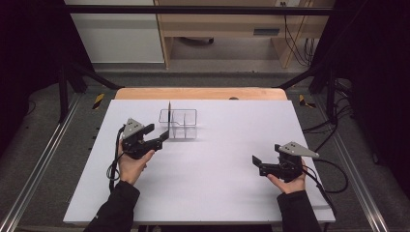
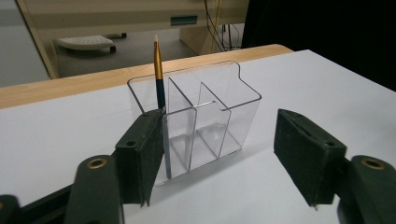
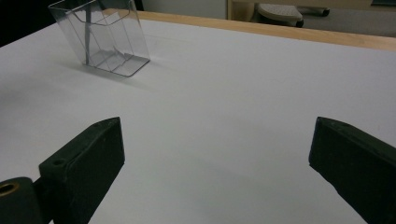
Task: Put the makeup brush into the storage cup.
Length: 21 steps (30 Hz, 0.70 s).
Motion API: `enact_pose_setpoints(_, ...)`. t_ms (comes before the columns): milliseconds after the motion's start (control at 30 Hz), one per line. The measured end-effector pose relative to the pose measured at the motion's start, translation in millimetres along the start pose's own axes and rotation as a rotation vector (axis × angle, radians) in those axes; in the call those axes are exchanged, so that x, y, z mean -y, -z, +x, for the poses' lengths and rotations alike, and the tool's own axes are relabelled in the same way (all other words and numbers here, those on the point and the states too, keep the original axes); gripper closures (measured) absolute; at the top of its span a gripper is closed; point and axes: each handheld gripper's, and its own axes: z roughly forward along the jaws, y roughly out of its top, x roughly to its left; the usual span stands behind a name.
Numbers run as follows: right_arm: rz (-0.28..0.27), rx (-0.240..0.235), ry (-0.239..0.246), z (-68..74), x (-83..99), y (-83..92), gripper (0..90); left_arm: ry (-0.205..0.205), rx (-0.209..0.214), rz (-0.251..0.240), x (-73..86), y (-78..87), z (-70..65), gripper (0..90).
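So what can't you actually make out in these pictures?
- Pencil's lower end: left gripper view, behind the near pad of the left tongs.
- Pencil's top: right gripper view, cut off by the upper edge above the clear organizer.
- Pencil's colours: high view, too small.
- Right tongs' body: right gripper view, cut off by the bottom edge.

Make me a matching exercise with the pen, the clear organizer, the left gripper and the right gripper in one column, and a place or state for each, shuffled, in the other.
Column one:
1. pen
2. clear organizer
3. left gripper
4. right gripper

Column two:
A. open, out on the bare white table, far from the organizer
B. stands on the table, split into compartments
C. upright in an end compartment
D. open, right beside the organizer

Pairs: 1-C, 2-B, 3-D, 4-A
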Motion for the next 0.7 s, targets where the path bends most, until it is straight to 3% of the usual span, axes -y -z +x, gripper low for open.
enact_pose_setpoints(267, -0.009, -0.005, 0.001, -1.2, -1.0, 2.6, 3.9, -0.006, 0.028, 0.017, 10.1, 17.2, -0.6, 22.3)
enact_pose_setpoints(467, -0.014, -0.008, 0.002, -1.5, -1.4, 4.2, 3.8, -0.024, 0.008, 0.027, 23.1, 27.6, -0.3, 18.0)
enact_pose_setpoints(700, -0.009, -0.003, 0.002, -3.0, 1.0, 4.2, 3.7, -0.005, -0.001, 0.051, 35.3, 34.6, 4.3, 12.4)
